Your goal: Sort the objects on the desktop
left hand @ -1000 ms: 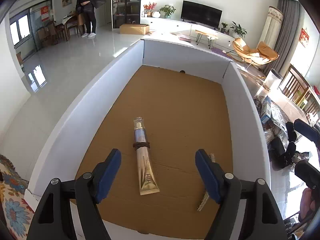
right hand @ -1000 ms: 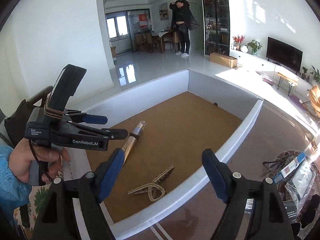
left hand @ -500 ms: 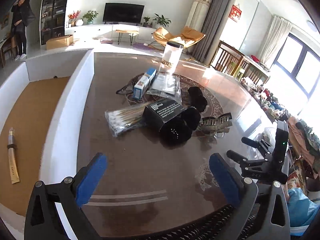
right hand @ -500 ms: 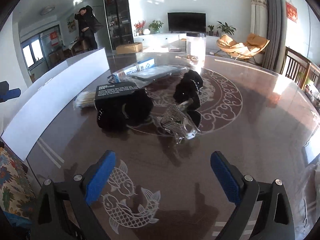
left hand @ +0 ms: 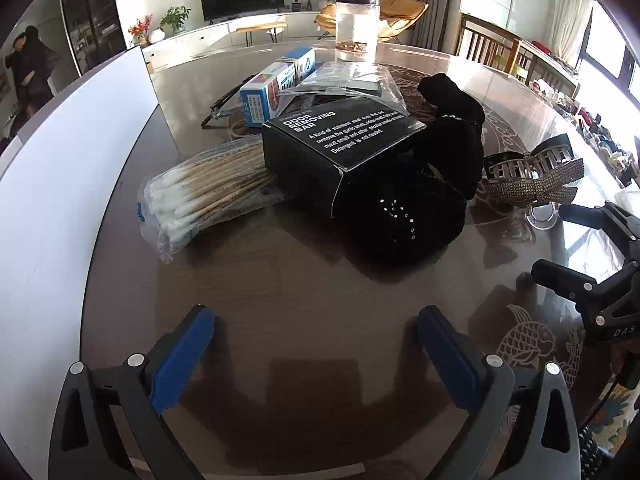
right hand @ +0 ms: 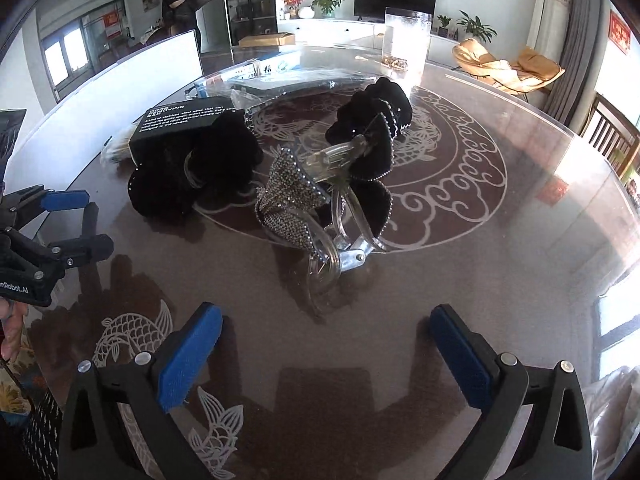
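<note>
Both grippers empty, jaws spread wide, nothing between the pads; the jaws of the right gripper (right hand: 320, 356) have just been opening, and those of the left gripper (left hand: 316, 356) opened a little sooner. Each hovers over bare glass-topped counter (right hand: 460, 240) at the near edge.

Key relation: the rhinestone hair clip (right hand: 296, 204) lies straight ahead of the right gripper, nearest of all items to it. Its long axis runs near-to-far, roughly along the pointing line, clear hinge end toward the gripper. In the left wrist view the same clip (left hand: 532, 176) sits off to the far right, so the right hand is judged the nearer one for it.

Ahead of the left gripper, further off: one bag of cotton swabs (left hand: 200, 196), long axis slanting left-near to right-far, beside one black box (left hand: 340, 140) and black fuzzy hair ties (left hand: 420, 200).

Count, near to far: rhinestone clip 1; swab bag 1; black box 1; fuzzy ties at least 3, overlap prevents certainty; blue-and-white carton (left hand: 276, 84) 1; flat clear packet (left hand: 348, 78) 1; clear jar (left hand: 356, 28) 1. White-walled tray (left hand: 72, 152) stands left.
</note>
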### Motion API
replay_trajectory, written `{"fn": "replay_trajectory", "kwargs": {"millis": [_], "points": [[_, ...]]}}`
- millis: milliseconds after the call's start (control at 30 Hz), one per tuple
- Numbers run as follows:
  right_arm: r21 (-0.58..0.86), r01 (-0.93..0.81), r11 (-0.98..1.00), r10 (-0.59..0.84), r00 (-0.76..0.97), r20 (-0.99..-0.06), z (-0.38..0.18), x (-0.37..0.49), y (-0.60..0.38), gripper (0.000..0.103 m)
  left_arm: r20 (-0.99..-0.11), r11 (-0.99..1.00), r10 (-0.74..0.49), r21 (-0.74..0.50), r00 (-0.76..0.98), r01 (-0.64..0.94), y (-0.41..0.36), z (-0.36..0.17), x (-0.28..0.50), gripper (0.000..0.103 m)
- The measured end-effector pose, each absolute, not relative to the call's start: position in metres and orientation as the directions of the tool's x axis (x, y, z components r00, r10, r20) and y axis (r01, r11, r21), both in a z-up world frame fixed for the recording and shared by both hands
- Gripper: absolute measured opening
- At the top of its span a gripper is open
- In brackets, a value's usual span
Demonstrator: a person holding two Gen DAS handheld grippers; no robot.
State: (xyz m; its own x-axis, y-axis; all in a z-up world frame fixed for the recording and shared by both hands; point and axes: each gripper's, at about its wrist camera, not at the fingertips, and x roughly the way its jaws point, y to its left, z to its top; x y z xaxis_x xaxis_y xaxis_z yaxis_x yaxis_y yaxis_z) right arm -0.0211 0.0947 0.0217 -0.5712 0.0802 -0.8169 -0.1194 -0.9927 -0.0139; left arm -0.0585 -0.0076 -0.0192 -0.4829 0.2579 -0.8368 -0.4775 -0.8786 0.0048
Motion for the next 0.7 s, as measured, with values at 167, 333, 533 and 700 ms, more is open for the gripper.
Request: {"fn": "replay_trajectory", "kwargs": {"millis": [167, 333, 533, 700], "points": [[-0.012, -0.112, -0.994, 0.074, -0.572, -0.817, 0.023, -0.027, 0.096, 0.103, -0.833, -0.880, 0.263, -0.001, -0.487, -0.474, -0.001, -0.020, -0.069, 0.103], [-0.012, -0.112, -0.994, 0.075, -0.573, -0.816, 0.024, -0.026, 0.097, 0.103, -0.832, -0.884, 0.260, -0.001, -0.489, -0.468, 0.001, -0.021, -0.075, 0.103], [-0.013, -0.113, -0.994, 0.076, -0.573, -0.816, 0.024, -0.026, 0.097, 0.103, -0.832, -0.885, 0.260, -0.001, -0.491, -0.466, 0.003, -0.021, -0.076, 0.103], [-0.013, -0.114, -0.993, 0.076, -0.573, -0.816, 0.024, -0.026, 0.097, 0.103, -0.831, -0.885, 0.261, -0.002, -0.491, -0.466, 0.003, -0.021, -0.076, 0.103]]}}
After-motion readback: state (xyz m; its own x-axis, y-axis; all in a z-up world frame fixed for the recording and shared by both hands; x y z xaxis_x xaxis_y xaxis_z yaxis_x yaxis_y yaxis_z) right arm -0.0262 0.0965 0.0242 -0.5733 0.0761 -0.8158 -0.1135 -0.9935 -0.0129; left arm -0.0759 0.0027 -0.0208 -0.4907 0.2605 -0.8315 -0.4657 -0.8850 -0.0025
